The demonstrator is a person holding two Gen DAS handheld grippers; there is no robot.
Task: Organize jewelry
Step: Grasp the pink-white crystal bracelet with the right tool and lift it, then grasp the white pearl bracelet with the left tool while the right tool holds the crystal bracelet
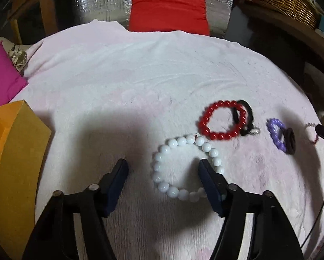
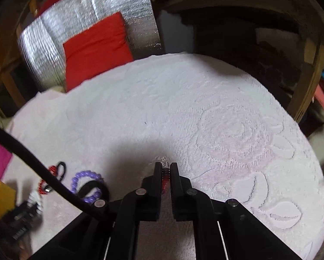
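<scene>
Left gripper [image 1: 163,168] spread wide over the white bead bracelet [image 1: 184,166] on the pale towel [image 1: 140,69], one finger inside its loop; right gripper [image 2: 166,169] pinches what looks like a small red-and-clear beaded bracelet [image 2: 165,176]; red bracelet [image 1: 223,120] and purple bracelet [image 1: 276,135] lie nearby

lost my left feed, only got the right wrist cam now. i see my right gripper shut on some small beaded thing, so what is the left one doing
Observer: The left gripper is open, low over the white bead bracelet, one finger inside the loop and one outside.
Operator: is it gripping the beads yet
Observer: No, its fingers are spread wide and the bracelet lies flat on the pink towel.
Operator: anywhere to put it
Observer: An orange box sits at the left edge of the towel.
Operator: what's closest to the white one
Observer: The red bead bracelet, just beyond it, overlapping a black hair tie.
</scene>
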